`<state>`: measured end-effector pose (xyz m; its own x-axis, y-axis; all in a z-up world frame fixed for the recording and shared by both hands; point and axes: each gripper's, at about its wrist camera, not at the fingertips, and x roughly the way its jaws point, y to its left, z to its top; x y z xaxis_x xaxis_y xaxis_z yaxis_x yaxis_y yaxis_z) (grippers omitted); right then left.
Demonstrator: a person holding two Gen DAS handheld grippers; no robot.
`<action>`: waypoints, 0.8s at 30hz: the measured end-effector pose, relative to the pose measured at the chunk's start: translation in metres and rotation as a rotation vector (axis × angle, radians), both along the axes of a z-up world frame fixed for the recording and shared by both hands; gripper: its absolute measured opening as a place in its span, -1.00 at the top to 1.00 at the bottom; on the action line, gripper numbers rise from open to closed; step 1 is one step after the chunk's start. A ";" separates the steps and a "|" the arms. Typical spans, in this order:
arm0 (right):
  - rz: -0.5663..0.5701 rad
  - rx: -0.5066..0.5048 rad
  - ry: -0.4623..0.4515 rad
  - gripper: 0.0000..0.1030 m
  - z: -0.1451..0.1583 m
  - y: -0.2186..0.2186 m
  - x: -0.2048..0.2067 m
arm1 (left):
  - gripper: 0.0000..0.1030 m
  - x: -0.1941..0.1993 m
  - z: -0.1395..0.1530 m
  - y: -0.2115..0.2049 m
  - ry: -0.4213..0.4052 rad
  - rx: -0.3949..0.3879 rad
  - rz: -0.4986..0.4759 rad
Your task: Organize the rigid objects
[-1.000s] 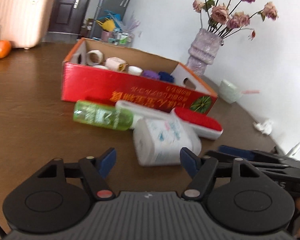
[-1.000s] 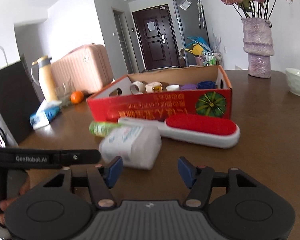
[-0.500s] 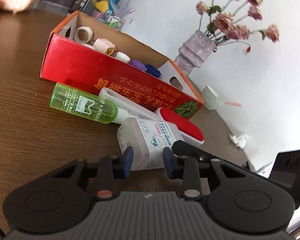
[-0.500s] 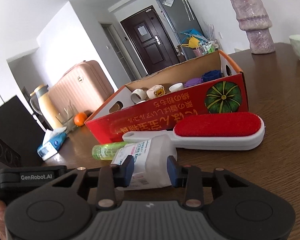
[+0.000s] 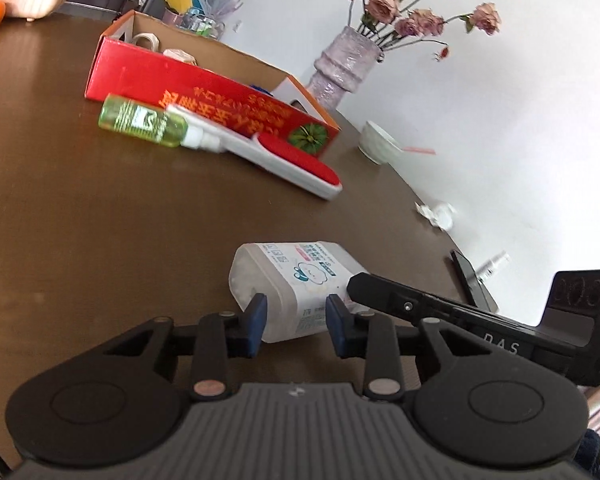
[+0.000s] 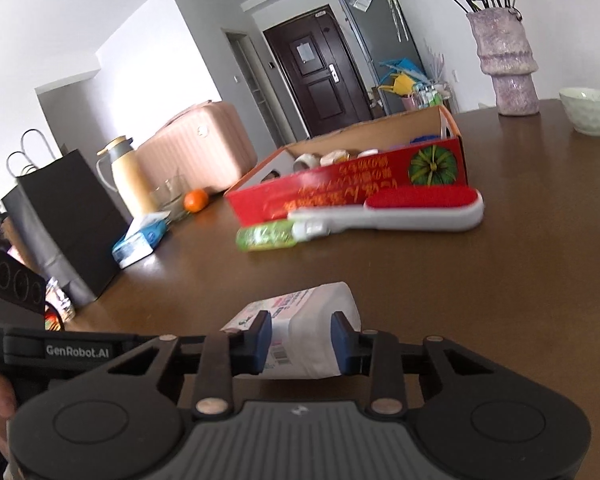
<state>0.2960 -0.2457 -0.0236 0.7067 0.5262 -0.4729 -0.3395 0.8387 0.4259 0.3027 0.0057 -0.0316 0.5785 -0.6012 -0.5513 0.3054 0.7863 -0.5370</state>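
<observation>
Both grippers clamp the same white plastic container [image 5: 300, 280], one from each end. Left gripper [image 5: 296, 322] has its blue pads pressed on the container's near end, jaws narrow, grasping it. Right gripper [image 6: 300, 338] likewise clenched on the container [image 6: 300, 328], pads tight on both its sides. The container lies on its side, printed label up, over the brown table [image 5: 80, 220]; cannot tell whether it touches the tabletop or is lifted slightly. It sits well apart from the red cardboard box [image 5: 204, 96], on the near side of it. Just in front of the box lie a green spray bottle [image 5: 140, 120] and a white lint brush with red pad [image 5: 292, 160], the bottle's nozzle end touching the brush handle, both close against the box's front wall. Inside the box: tape rolls and small items, partly hidden by the wall. Beyond the box's far right end stands a purple vase with dried roses [image 5: 346, 64]; a pale bowl [image 5: 378, 144] sits near the vase. Left of the box, farther back, an orange [image 6: 196, 200], cream thermos [image 6: 126, 176], black paper bag [image 6: 64, 216].
</observation>
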 end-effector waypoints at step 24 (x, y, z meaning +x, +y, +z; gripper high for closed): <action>-0.016 0.297 0.244 0.05 -0.042 -0.027 0.013 | 0.12 0.015 -0.025 0.012 0.112 -0.132 0.007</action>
